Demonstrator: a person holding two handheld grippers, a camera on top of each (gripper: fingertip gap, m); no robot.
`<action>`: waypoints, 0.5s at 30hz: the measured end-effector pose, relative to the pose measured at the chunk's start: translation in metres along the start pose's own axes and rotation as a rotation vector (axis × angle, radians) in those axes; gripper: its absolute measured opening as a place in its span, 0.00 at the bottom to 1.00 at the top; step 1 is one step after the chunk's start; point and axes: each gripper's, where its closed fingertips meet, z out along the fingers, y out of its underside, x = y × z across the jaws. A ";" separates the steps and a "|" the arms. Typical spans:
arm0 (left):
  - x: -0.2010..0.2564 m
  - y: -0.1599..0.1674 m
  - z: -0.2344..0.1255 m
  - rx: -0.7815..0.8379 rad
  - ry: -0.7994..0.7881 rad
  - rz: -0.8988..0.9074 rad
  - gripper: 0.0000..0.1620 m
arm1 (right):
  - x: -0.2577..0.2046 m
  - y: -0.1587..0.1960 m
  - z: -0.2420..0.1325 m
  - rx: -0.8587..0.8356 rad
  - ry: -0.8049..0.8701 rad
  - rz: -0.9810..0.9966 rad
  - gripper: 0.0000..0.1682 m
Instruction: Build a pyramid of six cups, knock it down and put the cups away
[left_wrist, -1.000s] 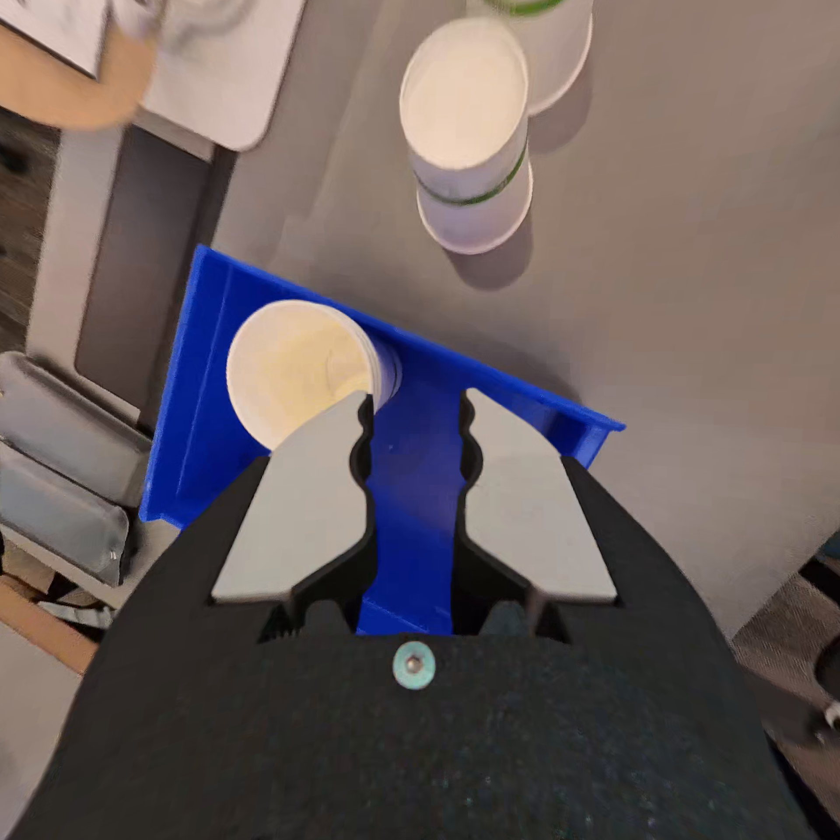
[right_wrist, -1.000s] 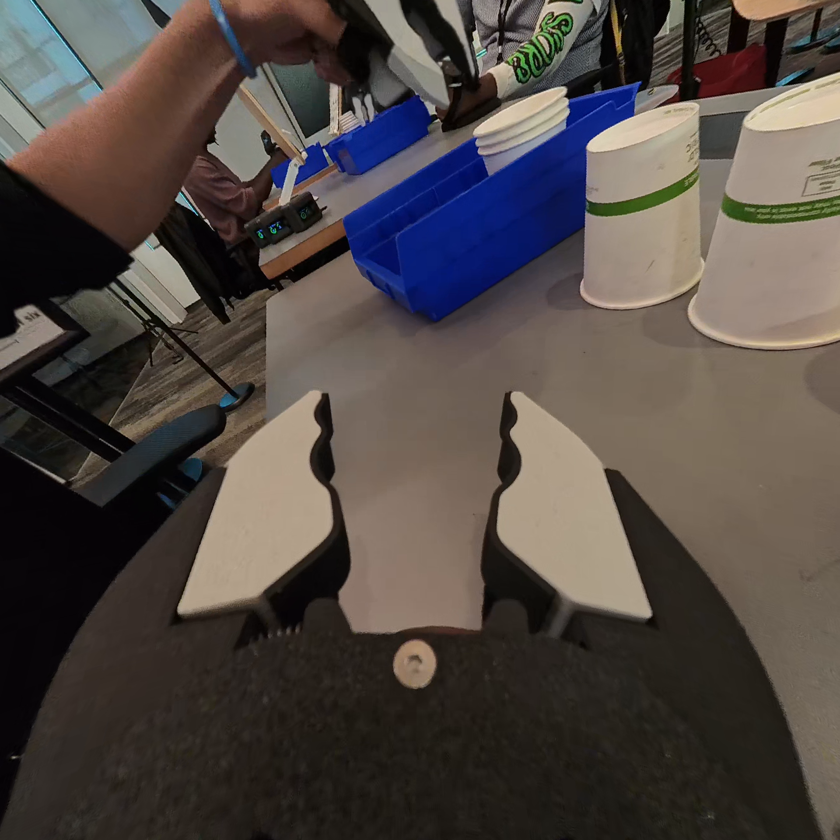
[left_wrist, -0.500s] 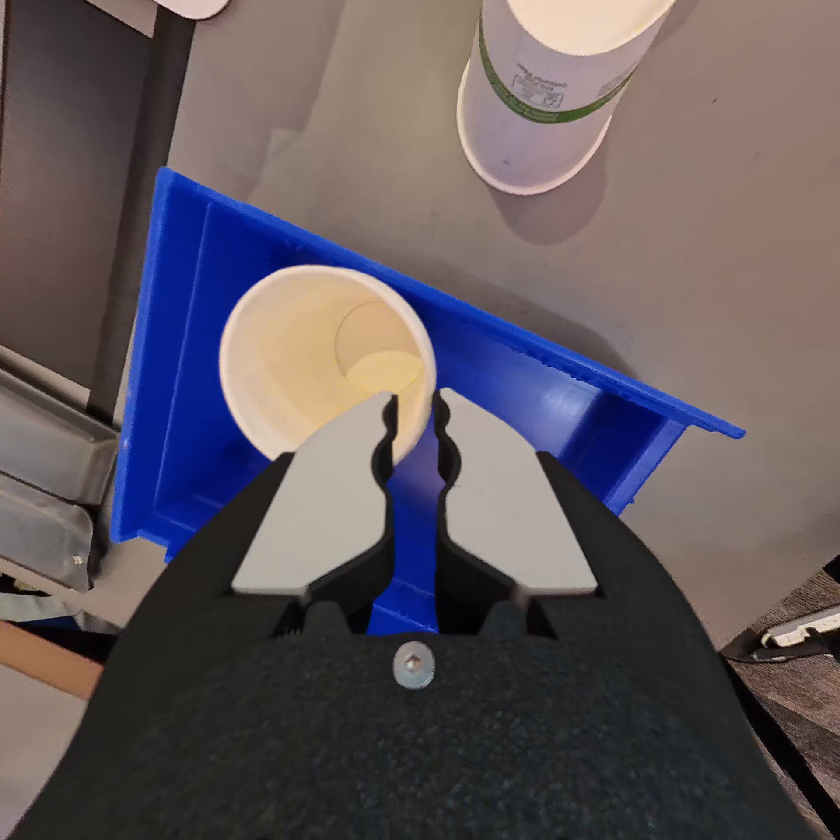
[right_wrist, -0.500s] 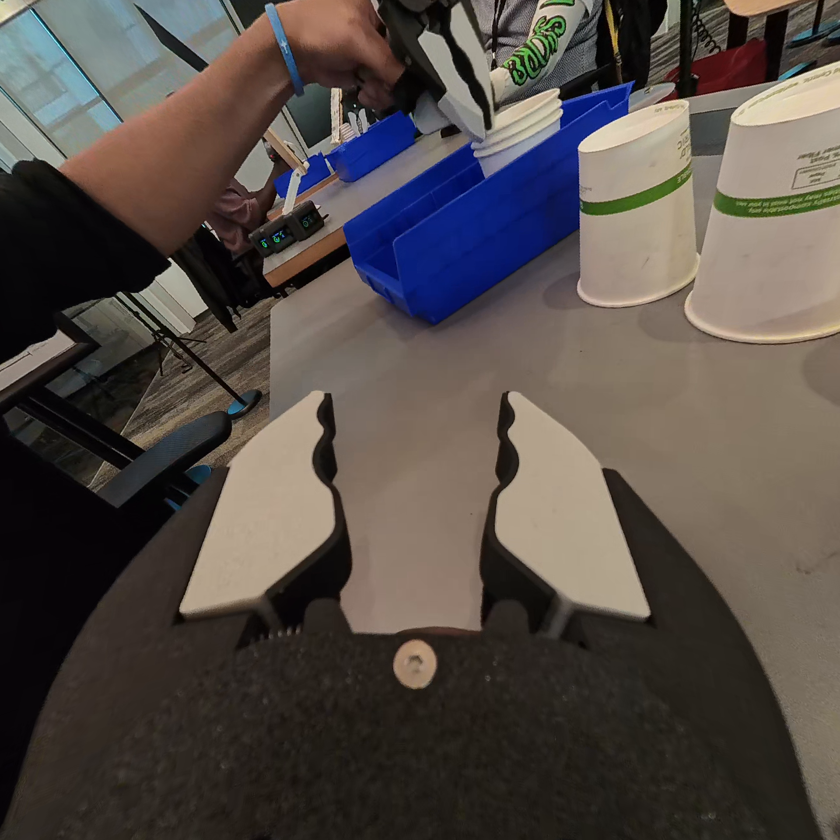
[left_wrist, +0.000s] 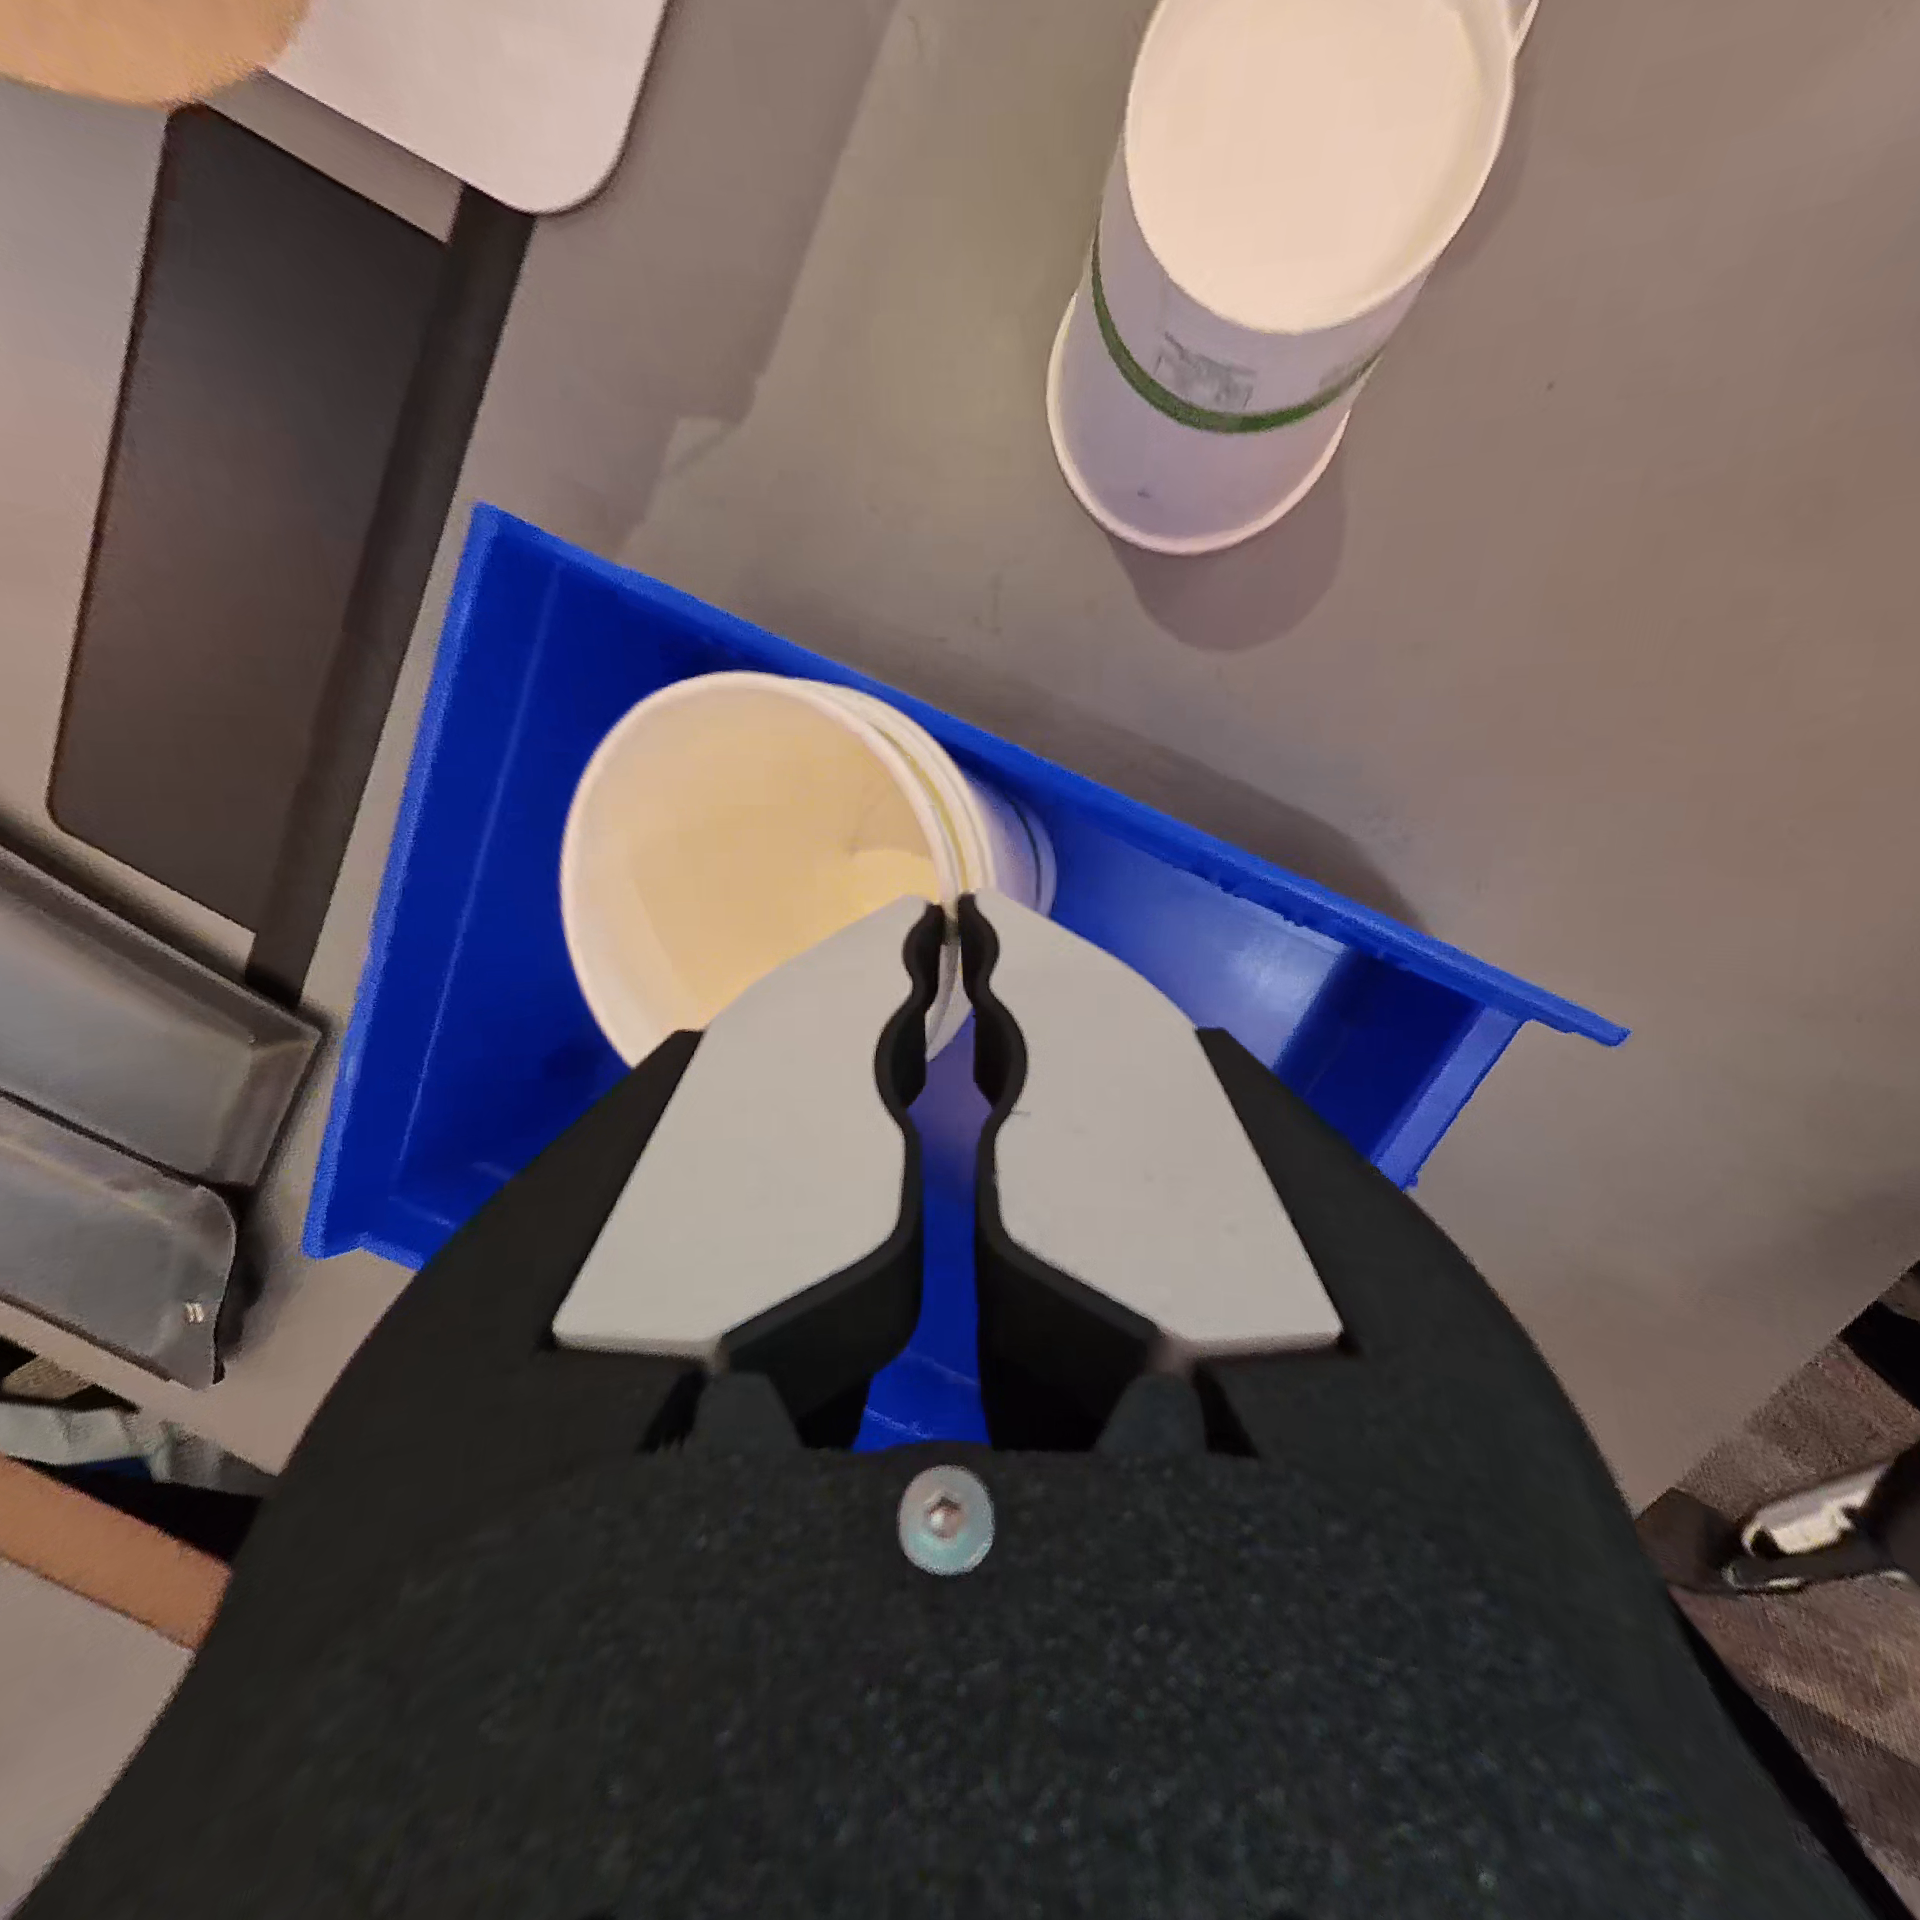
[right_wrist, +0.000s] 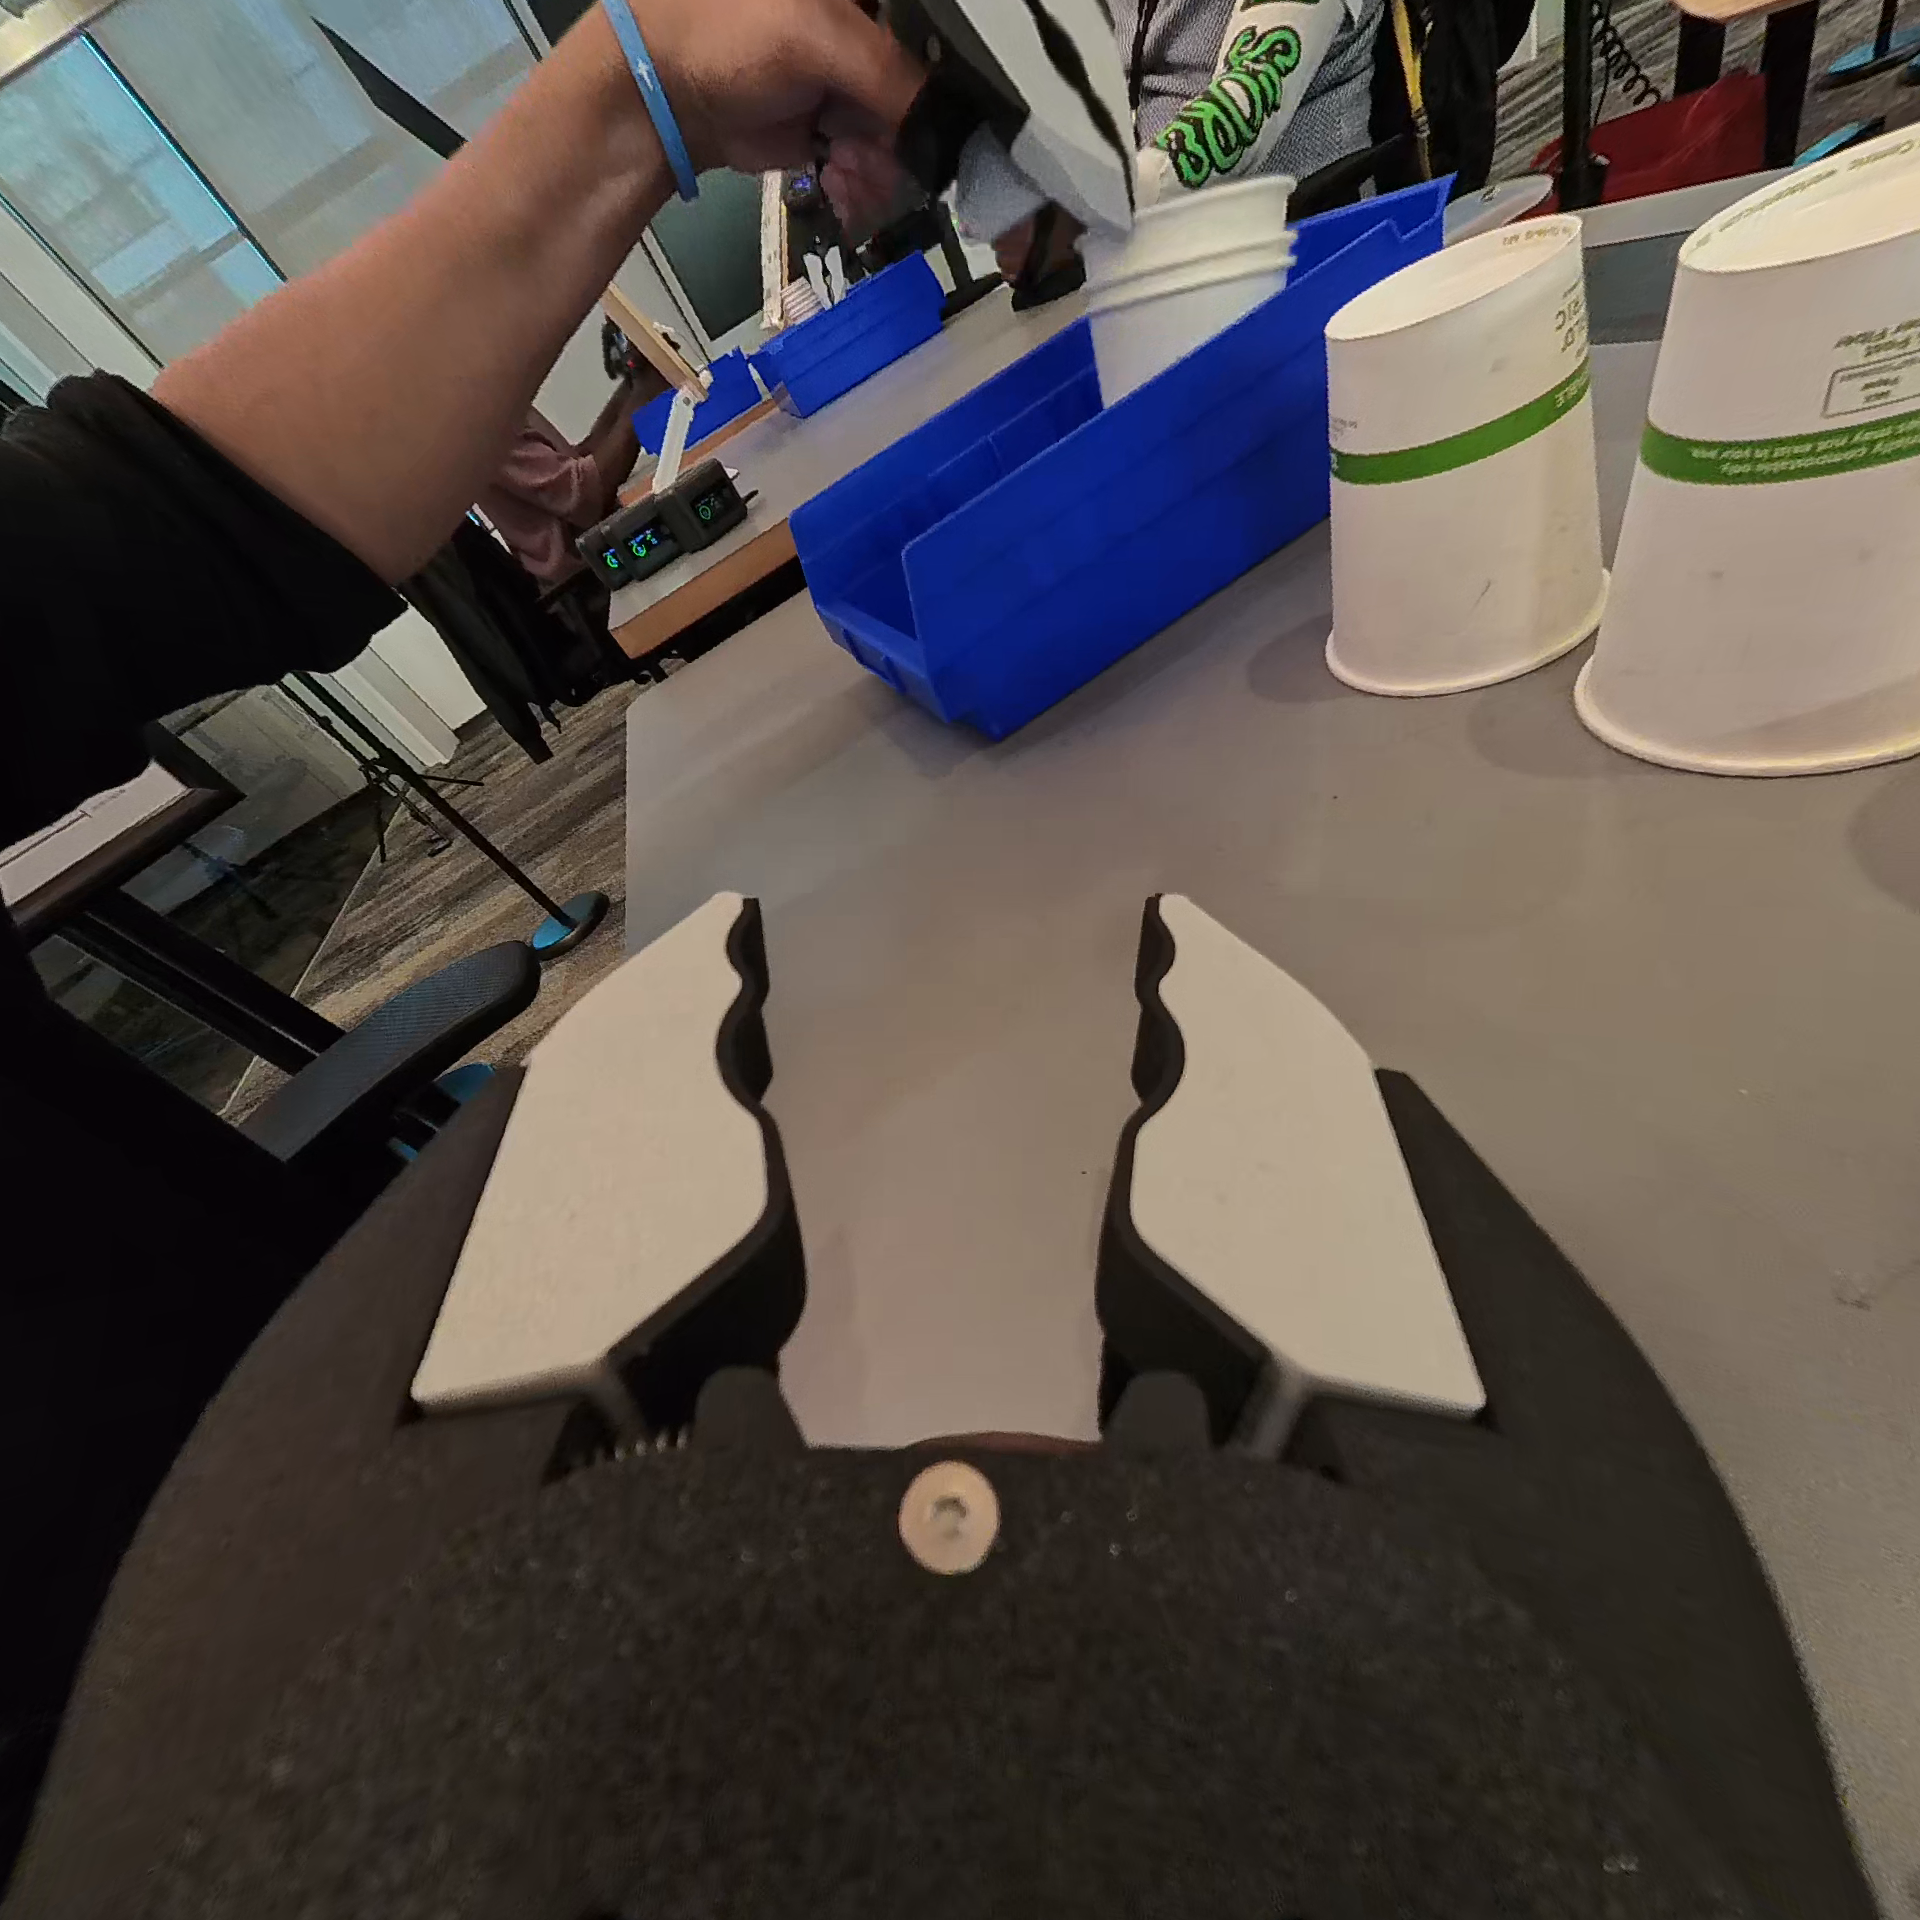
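1. Over the blue bin (left_wrist: 488, 935), the left gripper (left_wrist: 951, 914) pinches the rim of a nested stack of white paper cups (left_wrist: 748, 852), its fingers nearly pressed together on the cup wall.
2. From the right wrist view, the stack (right_wrist: 1184, 301) stands in the far end of the bin (right_wrist: 1039, 540) and shows about three rims; the exact count of nested cups cannot be told.
3. Two more cups stand upside down on the grey table (right_wrist: 1039, 831), just right of the bin: the nearer inverted cup (right_wrist: 1766, 520), cut off at the frame edge, and the farther inverted cup (right_wrist: 1455, 468). Each carries a green band.
4. From the left wrist view, only one inverted cup (left_wrist: 1236, 312) is plain; a second rim barely shows at the top edge.
5. Low over bare table, the right gripper (right_wrist: 951, 914) holds nothing, its fingers spread wide.
6. One forearm with a blue wristband (right_wrist: 655, 104) reaches to the stack; the left gripper's body is mostly cut off there.
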 end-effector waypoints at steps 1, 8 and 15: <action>-0.001 -0.002 -0.004 0.015 0.001 -0.007 0.02 | 0.000 0.000 0.000 -0.001 0.000 -0.001 0.40; -0.010 -0.019 -0.046 0.147 -0.063 -0.042 0.02 | 0.004 0.000 -0.001 0.014 -0.006 0.027 0.40; 0.010 -0.076 -0.139 0.644 -0.093 -0.166 0.02 | 0.018 -0.036 0.010 0.208 -0.031 0.089 0.48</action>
